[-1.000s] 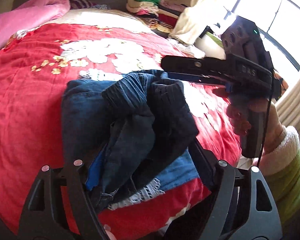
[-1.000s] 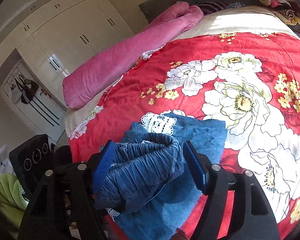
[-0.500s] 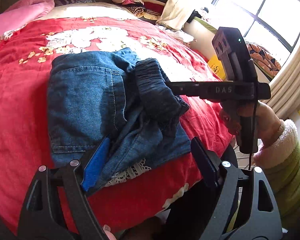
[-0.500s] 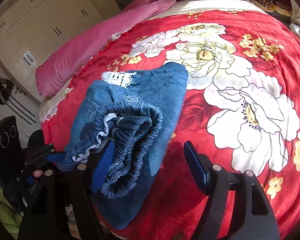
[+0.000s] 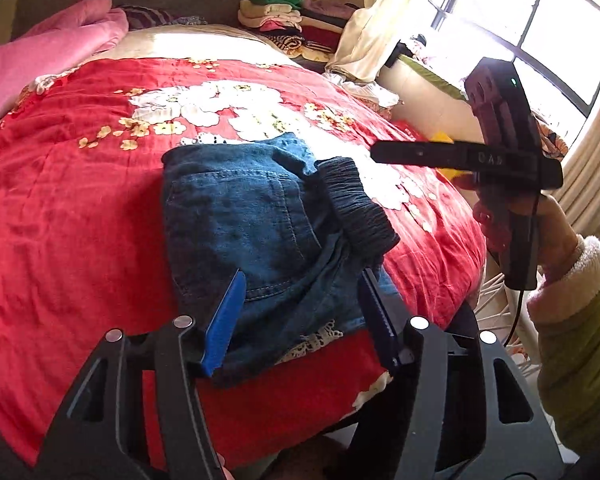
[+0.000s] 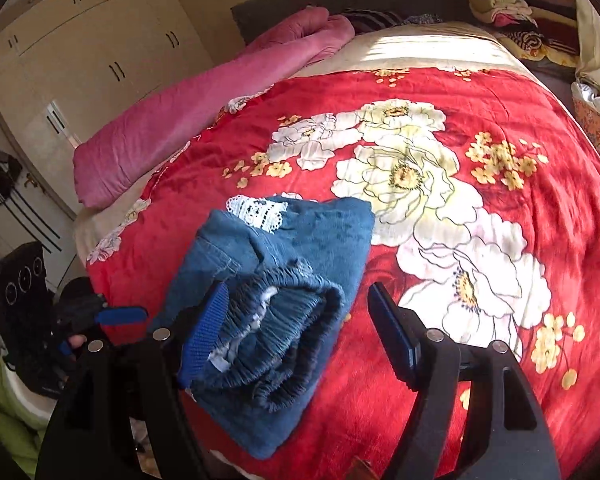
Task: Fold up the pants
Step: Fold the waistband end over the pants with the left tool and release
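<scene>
The folded blue pants lie on the red flowered blanket near the bed's near edge, elastic waistband bunched on top toward the right side. The left gripper straddles their near end, jaws closing, pads not pressing the cloth. The right gripper is spread wide over the waistband, gripping nothing. A pink quilt lies along the far left edge.
</scene>
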The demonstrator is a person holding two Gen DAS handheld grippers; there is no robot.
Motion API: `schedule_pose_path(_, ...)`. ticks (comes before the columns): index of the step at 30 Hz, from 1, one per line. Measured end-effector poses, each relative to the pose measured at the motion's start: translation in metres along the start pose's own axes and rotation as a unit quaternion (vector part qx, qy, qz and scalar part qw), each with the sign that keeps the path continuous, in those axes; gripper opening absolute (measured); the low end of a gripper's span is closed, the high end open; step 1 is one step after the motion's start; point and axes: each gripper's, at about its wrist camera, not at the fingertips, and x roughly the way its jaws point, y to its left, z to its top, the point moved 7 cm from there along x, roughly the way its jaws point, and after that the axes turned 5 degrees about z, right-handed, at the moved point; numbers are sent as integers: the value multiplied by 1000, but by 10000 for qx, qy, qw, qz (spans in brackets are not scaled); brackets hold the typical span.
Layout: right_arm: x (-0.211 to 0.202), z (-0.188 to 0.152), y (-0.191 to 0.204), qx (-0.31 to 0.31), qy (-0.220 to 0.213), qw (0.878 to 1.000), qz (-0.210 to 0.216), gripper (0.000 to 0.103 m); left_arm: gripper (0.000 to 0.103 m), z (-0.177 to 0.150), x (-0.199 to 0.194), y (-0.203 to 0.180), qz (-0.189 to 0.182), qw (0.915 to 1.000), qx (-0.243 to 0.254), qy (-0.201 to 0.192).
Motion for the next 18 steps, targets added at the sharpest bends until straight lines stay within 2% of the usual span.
schedule_pose_path(4, 31, 21, 10, -284, 321, 9991, 1, 71, 47, 1, 12, -23, -91, 9991, 417, 11)
schedule_pose_path(8, 59, 34, 11, -472, 631, 9969, 27, 71, 31, -9, 32, -42, -6, 9958, 893, 192)
schedule_pose_path(11, 78, 31, 10, -572, 956, 9938, 60, 70, 31, -20, 38, -49, 55, 9933, 1123, 253)
schedule_pose_path(12, 84, 27, 8, -612, 1100, 9920, 7, 62, 31, -23, 39, -49, 82, 9928, 1162, 266)
schedule_pose_path(13, 91, 21, 6, -656, 1272, 9897, -65, 43, 31, -24, 39, -49, 82, 9926, 1179, 276)
schedule_pose_path(15, 99, 10, 3, -634, 1437, 9876, -22, 23, 31, -26, 38, -46, 52, 9929, 1154, 284)
schedule_pose_path(17, 96, 8, 8, -653, 1297, 9894, 49, 10, 31, -28, 37, -42, 37, 9936, 1083, 314)
schedule_pose_path(18, 93, 11, 11, -638, 1176, 9910, 92, 10, 31, -27, 37, -41, 36, 9939, 1055, 305)
